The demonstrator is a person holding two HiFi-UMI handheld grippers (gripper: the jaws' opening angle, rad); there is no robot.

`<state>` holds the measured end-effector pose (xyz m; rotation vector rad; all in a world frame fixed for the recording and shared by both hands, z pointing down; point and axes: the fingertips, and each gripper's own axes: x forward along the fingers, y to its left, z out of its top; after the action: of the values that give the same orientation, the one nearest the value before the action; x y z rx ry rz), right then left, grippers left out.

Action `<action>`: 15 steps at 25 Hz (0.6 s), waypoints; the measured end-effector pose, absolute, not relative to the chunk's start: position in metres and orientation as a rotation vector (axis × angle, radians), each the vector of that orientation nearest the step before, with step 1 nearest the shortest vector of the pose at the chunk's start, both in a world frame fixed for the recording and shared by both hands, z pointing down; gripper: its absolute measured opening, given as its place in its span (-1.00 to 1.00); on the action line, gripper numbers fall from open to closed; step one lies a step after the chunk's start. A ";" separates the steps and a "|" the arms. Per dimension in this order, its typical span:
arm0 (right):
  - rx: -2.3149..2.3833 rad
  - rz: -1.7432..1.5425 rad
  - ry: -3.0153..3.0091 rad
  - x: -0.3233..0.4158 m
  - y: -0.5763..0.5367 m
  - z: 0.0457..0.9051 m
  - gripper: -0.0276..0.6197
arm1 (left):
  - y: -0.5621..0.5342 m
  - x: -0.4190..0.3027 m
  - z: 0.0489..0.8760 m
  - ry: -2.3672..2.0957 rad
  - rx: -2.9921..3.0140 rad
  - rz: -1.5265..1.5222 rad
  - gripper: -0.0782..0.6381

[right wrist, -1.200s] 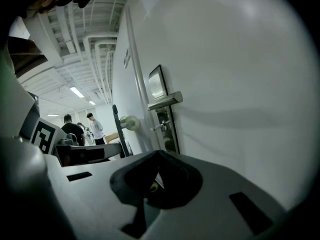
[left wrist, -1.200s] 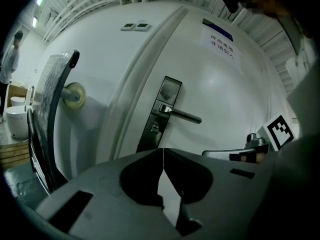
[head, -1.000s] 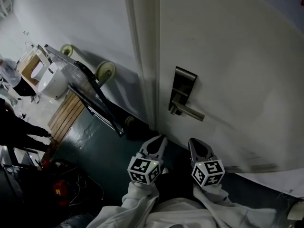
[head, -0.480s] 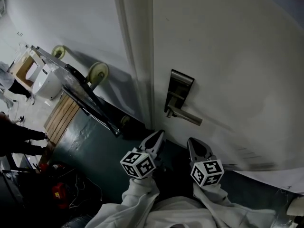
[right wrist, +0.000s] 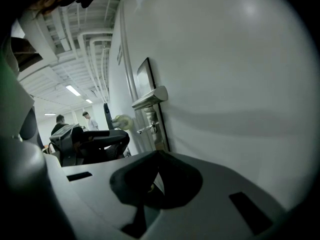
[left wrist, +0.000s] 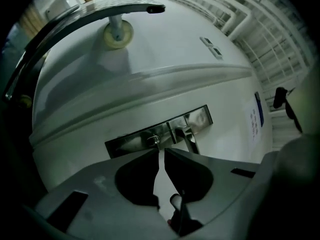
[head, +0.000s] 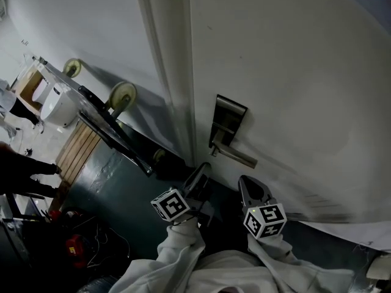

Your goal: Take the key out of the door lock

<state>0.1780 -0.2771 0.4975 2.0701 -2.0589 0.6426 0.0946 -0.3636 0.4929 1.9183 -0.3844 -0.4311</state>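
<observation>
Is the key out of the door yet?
Not yet. Nothing looks done: the key sticks out of the lock plate near the handle. In hand: the left hand-held gripper points at the key, its jaws shut and empty, not on it. The right hand-held gripper looks shut and empty too. Left to do: open the jaws, pinch the key and pull it out.

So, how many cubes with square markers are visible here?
2. The left cube sits on the left tongs, the right cube on the right tongs. None seems hidden.
</observation>
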 end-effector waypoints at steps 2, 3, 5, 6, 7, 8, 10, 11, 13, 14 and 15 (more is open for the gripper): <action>2.057 0.646 -2.064 0.179 -0.279 0.499 -0.76 | -0.368 0.097 0.492 -0.387 1.891 -0.456 -0.73; 2.050 0.647 -2.065 0.179 -0.280 0.499 -0.75 | -0.370 0.098 0.491 -0.390 1.883 -0.464 -0.73; 2.041 0.646 -2.067 0.180 -0.281 0.500 -0.75 | -0.374 0.102 0.489 -0.380 1.862 -0.478 -0.63; 2.038 0.645 -2.068 0.181 -0.282 0.500 -0.75 | -0.375 0.104 0.489 -0.370 1.852 -0.482 -0.45; 2.037 0.645 -2.068 0.181 -0.282 0.500 -0.75 | -0.376 0.105 0.489 -0.365 1.849 -0.481 -0.39; 2.035 0.645 -2.068 0.182 -0.282 0.500 -0.76 | -0.378 0.107 0.490 -0.366 1.848 -0.478 -0.39; 2.030 0.644 -2.070 0.184 -0.282 0.500 -0.75 | -0.380 0.112 0.490 -0.363 1.807 -0.487 -0.39; 2.028 0.643 -2.071 0.185 -0.283 0.500 -0.75 | -0.381 0.116 0.489 -0.355 1.780 -0.498 -0.39; 2.022 0.641 -2.071 0.187 -0.284 0.500 -0.76 | -0.385 0.124 0.488 -0.344 1.751 -0.513 -0.39; 2.020 0.642 -2.071 0.188 -0.284 0.500 -0.75 | -0.387 0.127 0.489 -0.348 1.752 -0.510 -0.39; 2.018 0.642 -2.070 0.189 -0.285 0.500 -0.75 | -0.390 0.130 0.491 -0.359 1.757 -0.500 -0.39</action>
<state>0.1885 -0.2847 0.5002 2.0176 -2.0702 0.6421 0.1298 -0.3898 0.4909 1.7573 -0.3585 -0.4998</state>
